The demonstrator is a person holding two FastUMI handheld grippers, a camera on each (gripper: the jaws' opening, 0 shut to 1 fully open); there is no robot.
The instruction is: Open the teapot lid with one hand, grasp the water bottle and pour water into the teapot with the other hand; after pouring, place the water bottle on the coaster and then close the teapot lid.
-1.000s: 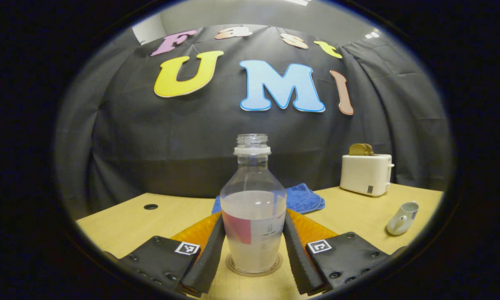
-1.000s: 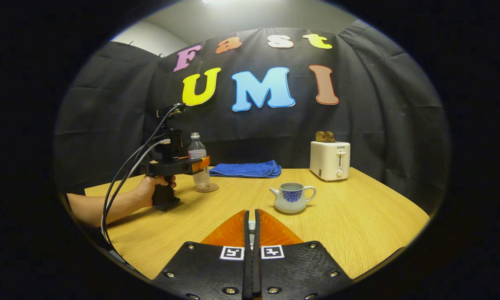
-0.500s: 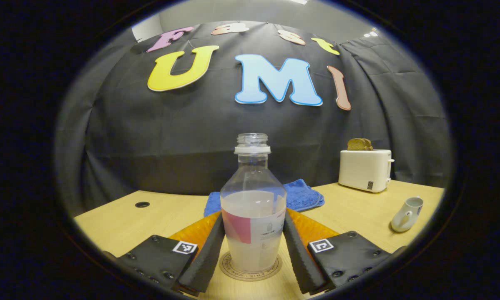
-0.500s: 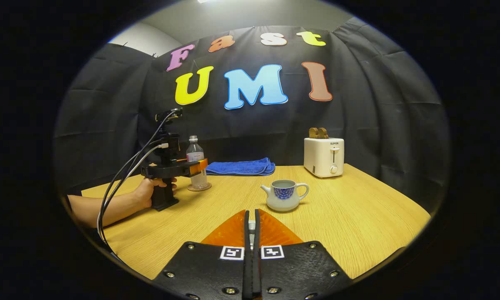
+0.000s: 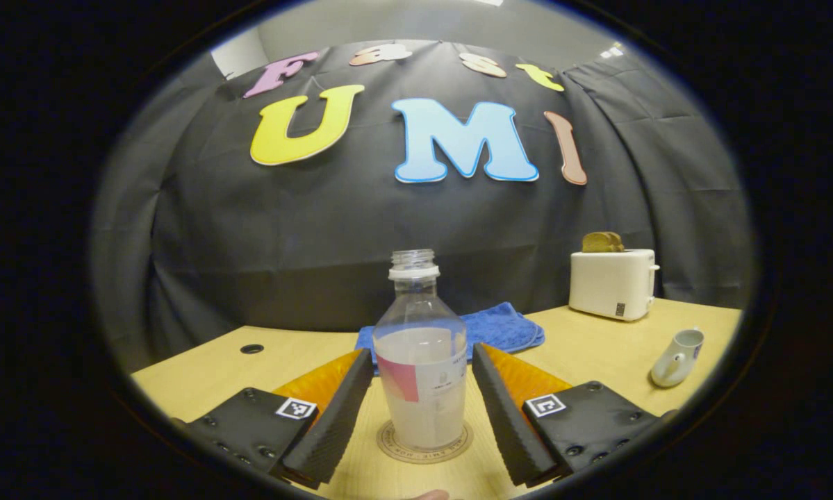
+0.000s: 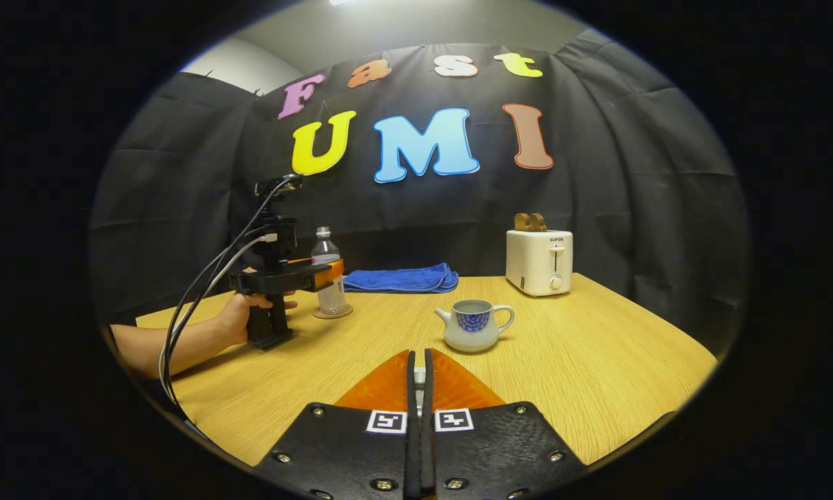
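Water bottle: clear, uncapped, upright, roughly half full of cloudy liquid, pink-and-white label; it stands on the round coaster near the left of the table; left gripper: jaws apart, one finger on each side of the bottle, a gap showing on both sides, no contact; teapot: white with blue pattern, no lid on it, mid-table; right gripper: jaws together, a small pale item pinched between them, too small to identify.

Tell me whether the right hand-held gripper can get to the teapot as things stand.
Probably yes: bare table lies between the right hand-held gripper and the open teapot. Something small and pale sits between its closed fingers, perhaps the lid.
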